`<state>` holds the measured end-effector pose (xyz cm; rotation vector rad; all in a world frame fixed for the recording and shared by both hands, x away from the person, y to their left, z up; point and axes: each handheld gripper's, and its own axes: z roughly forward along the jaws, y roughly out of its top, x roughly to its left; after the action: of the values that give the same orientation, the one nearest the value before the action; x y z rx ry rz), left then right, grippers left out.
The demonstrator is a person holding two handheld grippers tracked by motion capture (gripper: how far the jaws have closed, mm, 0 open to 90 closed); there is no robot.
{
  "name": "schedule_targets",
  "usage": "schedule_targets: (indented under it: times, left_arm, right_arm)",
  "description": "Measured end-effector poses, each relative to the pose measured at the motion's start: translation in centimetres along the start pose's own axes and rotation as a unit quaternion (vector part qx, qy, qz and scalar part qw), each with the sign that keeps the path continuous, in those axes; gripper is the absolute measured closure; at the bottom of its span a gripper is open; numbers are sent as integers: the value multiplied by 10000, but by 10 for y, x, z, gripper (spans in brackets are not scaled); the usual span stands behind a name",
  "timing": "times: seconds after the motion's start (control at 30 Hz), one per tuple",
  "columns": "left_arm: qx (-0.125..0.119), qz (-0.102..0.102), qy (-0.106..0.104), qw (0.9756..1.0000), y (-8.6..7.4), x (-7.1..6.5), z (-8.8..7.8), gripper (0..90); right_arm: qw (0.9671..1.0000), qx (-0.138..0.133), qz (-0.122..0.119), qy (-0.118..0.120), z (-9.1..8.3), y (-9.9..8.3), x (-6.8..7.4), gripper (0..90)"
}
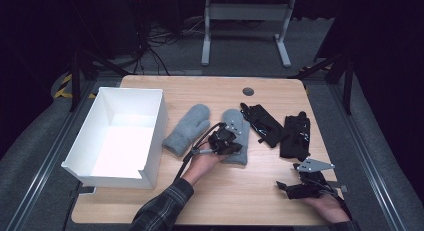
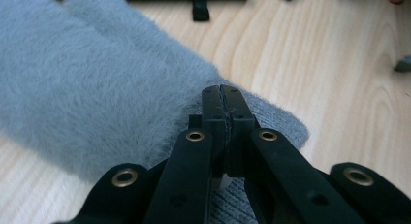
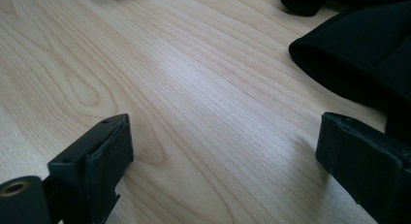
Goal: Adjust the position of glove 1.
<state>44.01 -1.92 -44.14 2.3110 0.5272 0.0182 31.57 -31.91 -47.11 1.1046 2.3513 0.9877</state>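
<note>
Grey fuzzy wool mitten (image 1: 236,136), lying with its long axis from twelve to six o'clock at mid desk (image 1: 260,201), has its cuff pinched in the closed left tool (image 1: 226,142), white open box (image 1: 122,136) at nine o'clock, right tool (image 1: 290,188) agape.

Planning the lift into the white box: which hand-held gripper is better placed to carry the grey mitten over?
Left. The left hand-held gripper is shut on the cuff of the grey mitten, close to the white box. The right hand-held gripper is open over bare table, near the black gloves.
</note>
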Motion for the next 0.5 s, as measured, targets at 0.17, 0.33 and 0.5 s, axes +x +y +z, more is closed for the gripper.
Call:
schedule_targets:
  times: [0.17,0.33,0.5]
  left_arm:
    - [83,-9,-123,9999,-12,-9,-11,900]
    - [162,45,-221,9996,-21,-19,-18,900]
    - [242,136,-279,9992,-31,-31,-27,900]
  right_arm:
    - [10000,1,1,2,0,0,0,68]
    - [10000,0,2,1,0,0,0,68]
    - [10000,0,2,1,0,0,0,68]
